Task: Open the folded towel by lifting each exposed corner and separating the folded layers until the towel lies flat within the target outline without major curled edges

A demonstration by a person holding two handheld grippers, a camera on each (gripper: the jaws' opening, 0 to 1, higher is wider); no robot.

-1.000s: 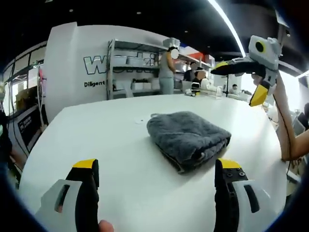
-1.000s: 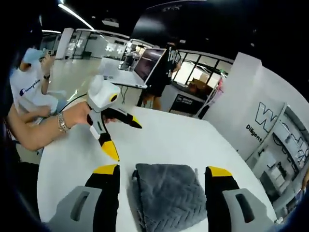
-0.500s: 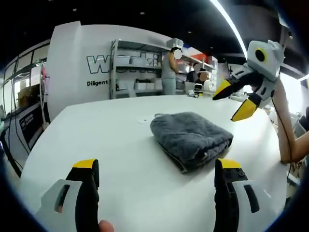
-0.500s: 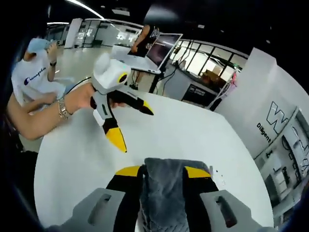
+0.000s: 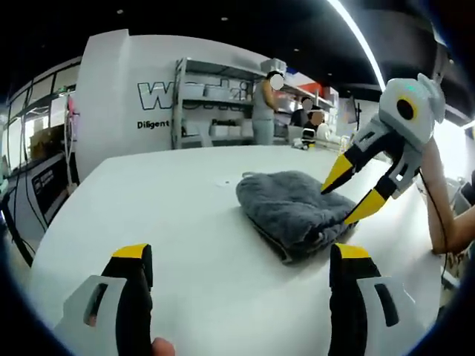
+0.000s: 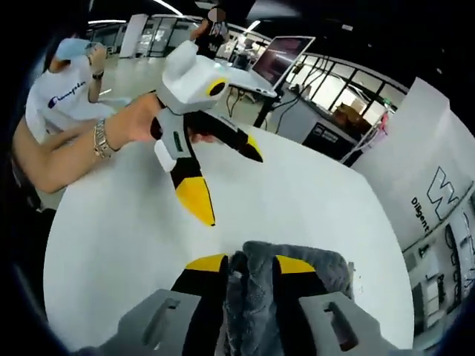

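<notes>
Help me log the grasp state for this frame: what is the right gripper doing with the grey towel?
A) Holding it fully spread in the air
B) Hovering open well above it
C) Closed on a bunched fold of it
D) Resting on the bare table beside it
C: in the right gripper view, the right gripper has its yellow-tipped jaws pinched on a raised fold of the grey towel, which sits on the white table.

In the right gripper view, the right gripper (image 6: pixel 249 268) pinches a fold of the grey towel (image 6: pixel 297 271), and its fingers (image 6: pixel 205 268) cover the cloth at the pinch; the towel's near part runs off the picture's bottom edge. In the left gripper view, the towel's underside and inner layers are hidden, and the surface (image 5: pixel 185 222) is cut off at the right. The wall lettering (image 5: pixel 159 96) stands partly behind shelving (image 5: pixel 215 111).
</notes>
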